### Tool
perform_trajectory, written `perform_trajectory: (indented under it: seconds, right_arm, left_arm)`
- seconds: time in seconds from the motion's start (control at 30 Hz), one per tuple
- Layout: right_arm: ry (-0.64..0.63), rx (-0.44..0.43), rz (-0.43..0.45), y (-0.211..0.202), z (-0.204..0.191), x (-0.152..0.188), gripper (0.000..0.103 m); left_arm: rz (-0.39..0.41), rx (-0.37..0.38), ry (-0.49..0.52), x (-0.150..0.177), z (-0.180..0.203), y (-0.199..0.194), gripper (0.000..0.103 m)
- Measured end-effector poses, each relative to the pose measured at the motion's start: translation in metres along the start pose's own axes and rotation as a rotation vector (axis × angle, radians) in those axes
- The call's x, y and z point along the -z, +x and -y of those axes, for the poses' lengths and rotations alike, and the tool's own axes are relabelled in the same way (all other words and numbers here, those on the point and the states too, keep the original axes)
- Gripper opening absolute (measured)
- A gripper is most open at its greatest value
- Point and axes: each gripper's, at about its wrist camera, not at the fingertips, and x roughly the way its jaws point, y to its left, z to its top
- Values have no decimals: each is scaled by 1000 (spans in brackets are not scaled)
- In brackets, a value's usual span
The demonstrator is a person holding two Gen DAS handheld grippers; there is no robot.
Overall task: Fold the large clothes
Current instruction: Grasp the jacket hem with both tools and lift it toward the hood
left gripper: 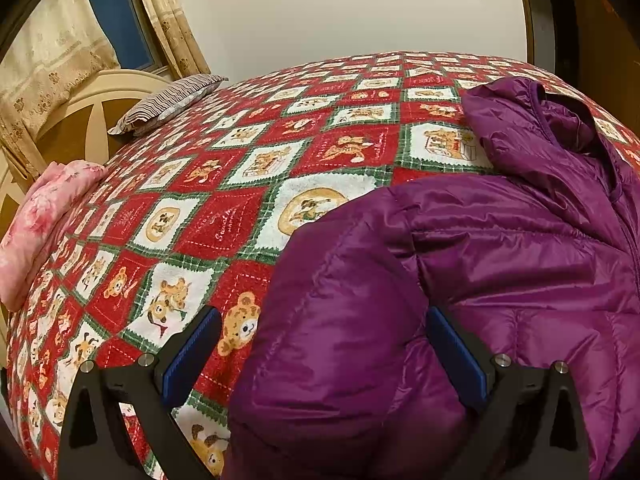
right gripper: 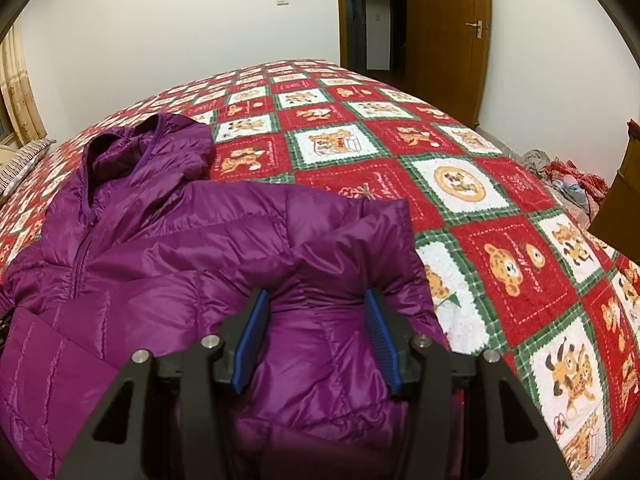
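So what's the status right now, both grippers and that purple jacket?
Left hand-held gripper open, straddling a sleeve. Right hand-held gripper pinching bunched fabric. Purple jacket lies on the bedspread, not yet folded flat. Nothing in the way.

Bedspread (right gripper: 500, 184) lies open right of the puffy jacket (right gripper: 168, 240); pillows (left gripper: 44, 216) crowd the left edge.

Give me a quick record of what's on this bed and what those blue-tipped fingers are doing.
garment: purple hooded puffer jacket, front up, zipper closed
surface: bed with red teddy-bear blanket
left gripper: fingers wide apart, the jacket's side bulging between them, left pad clear of it
right gripper: fingers on both sides of bunched jacket fabric, pads touching it
pillows: striped pillow, pink floral pillow
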Motion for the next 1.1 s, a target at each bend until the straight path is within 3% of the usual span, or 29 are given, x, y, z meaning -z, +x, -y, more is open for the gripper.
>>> perform_trajectory:
  seconds: [0.07, 0.13, 0.2, 0.27, 0.33, 0.47, 0.57, 0.67, 0.83, 0.9, 0.97, 1.03, 1.07, 1.1]
  right_arm:
    - [-5, -13, -8, 1, -1, -1, 59]
    - [-42, -55, -54, 0, -3, -7, 72]
    - [-51, -111, -99, -7, -3, -18, 76]
    - [-29, -182, -79, -18, -1, -34, 78]
    - [-44, -187, -32, -22, -5, -57, 84]
    - [-45, -267, -45, 6, -18, -104, 84]
    - [-88, -270, -14, 29, -36, -135, 84]
    - [-106, -316, -1, 55, -54, -159, 84]
    - [-132, -337, -63, 111, -83, -178, 84]
    - [-143, -355, -116, 132, -90, -179, 84]
    - [-173, -343, -178, 153, -97, -174, 74]
    - [-203, -341, -176, 161, -100, -166, 61]
    - [-213, -346, -155, 158, -101, -165, 54]
    - [-216, -380, -153, 156, -99, -163, 24]
  left_arm:
    - [-26, 23, 12, -6, -3, -2, 102]
    - [-60, 58, 38, -19, -9, -9, 102]
    - [-8, 127, 19, -39, -16, -25, 102]
    - [25, 160, 4, -57, -18, -29, 102]
    - [8, 206, -16, -84, -13, -21, 102]
    - [-12, 284, -26, -129, 11, 1, 102]
    - [-12, 306, 9, -159, 39, 23, 102]
    - [-34, 332, 3, -175, 57, 51, 102]
    - [-89, 366, -21, -178, 74, 94, 97]
    - [-142, 436, -19, -173, 82, 111, 77]
    - [-117, 428, 3, -170, 88, 113, 75]
    - [-75, 450, 65, -169, 96, 106, 47]
    - [-67, 472, 79, -169, 98, 103, 10]
    - [-74, 521, 95, -171, 101, 100, 1]
